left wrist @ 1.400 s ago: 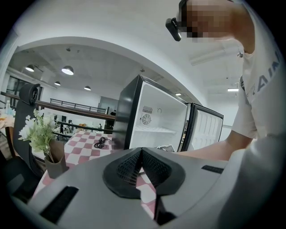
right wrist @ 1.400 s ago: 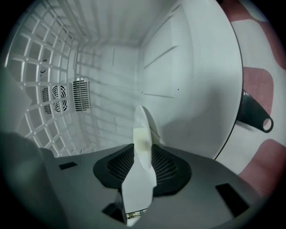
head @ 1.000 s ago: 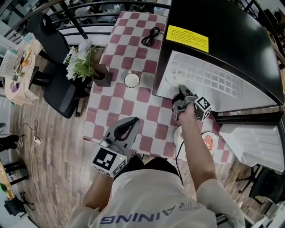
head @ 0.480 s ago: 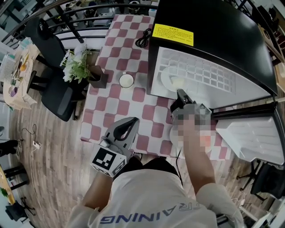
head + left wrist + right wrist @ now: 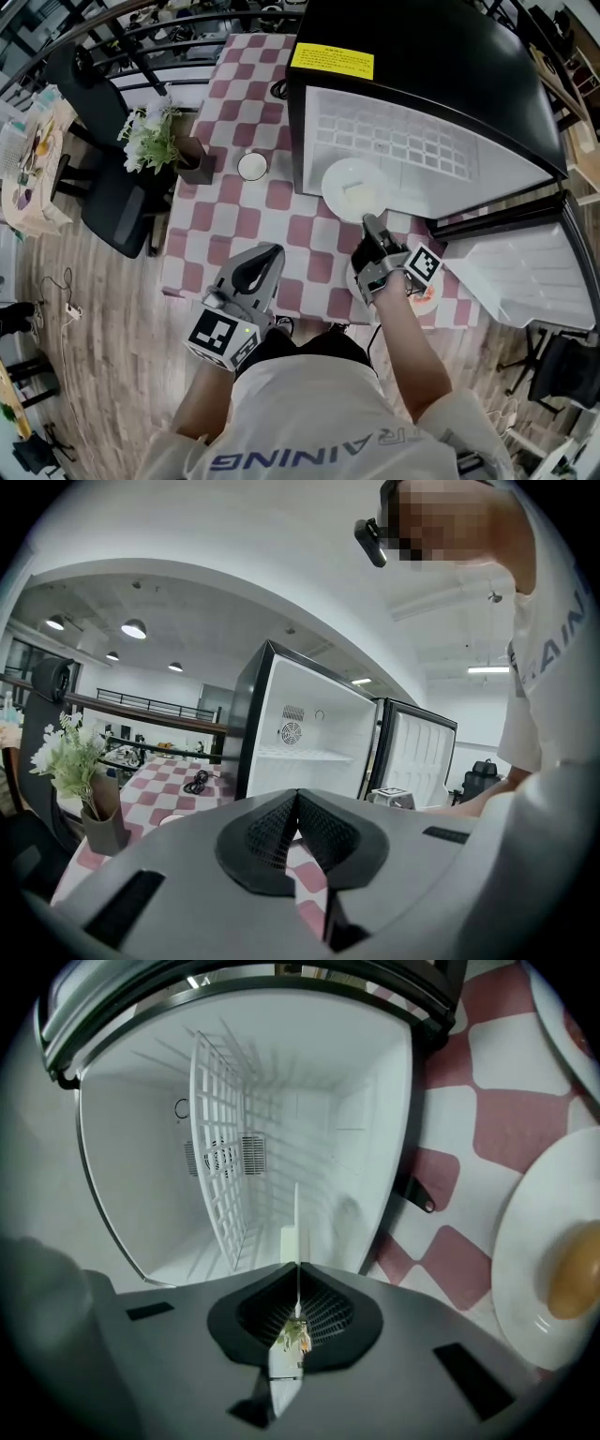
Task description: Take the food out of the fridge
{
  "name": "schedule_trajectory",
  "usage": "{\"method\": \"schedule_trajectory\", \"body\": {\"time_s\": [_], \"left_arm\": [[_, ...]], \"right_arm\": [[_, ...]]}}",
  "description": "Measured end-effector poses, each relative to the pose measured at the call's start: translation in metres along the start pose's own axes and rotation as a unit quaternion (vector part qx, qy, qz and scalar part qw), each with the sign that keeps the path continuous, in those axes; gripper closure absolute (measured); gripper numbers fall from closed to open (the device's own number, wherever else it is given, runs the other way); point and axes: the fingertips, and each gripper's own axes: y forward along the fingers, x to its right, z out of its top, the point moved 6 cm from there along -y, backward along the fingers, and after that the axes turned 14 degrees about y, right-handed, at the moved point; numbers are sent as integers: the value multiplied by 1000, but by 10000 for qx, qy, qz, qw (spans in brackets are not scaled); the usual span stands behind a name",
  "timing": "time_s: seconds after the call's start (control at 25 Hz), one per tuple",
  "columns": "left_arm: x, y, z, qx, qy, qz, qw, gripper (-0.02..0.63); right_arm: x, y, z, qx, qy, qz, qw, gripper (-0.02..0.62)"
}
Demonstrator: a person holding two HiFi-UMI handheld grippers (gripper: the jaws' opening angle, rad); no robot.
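My right gripper [image 5: 369,223] is shut on the near rim of a white plate [image 5: 349,183] that carries a pale piece of food [image 5: 360,195]. The plate hangs at the mouth of the open black fridge [image 5: 441,66], half over the checked table [image 5: 253,211]. The right gripper view shows that plate edge-on [image 5: 296,1227] between the closed jaws of the right gripper [image 5: 297,1299], the white fridge interior [image 5: 281,1129] behind it. A second plate with reddish food [image 5: 429,296] lies under my right hand. My left gripper [image 5: 270,253] [image 5: 297,799] hovers shut and empty over the table's near edge.
The fridge door [image 5: 525,272] stands open to the right. A wire shelf [image 5: 220,1157] sits inside the fridge. On the table are a flower vase [image 5: 155,139], a small white cup [image 5: 251,167] and a black cable [image 5: 279,89]. A black chair [image 5: 103,89] stands at the left.
My right gripper has drawn back toward me with the plate, which has come from the fridge floor out to its front edge. The left gripper has barely moved.
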Motion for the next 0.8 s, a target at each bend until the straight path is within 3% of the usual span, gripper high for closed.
{"method": "schedule_trajectory", "body": {"time_s": [0.36, 0.8], "left_arm": [[6, -5, -2, -6, -31, 26, 10000, 598], [0, -19, -8, -60, -104, 264, 9996, 598]], "right_arm": [[42, -33, -35, -531, -37, -246, 9983, 569], [97, -20, -64, -1265, -240, -986, 9868, 568]]}}
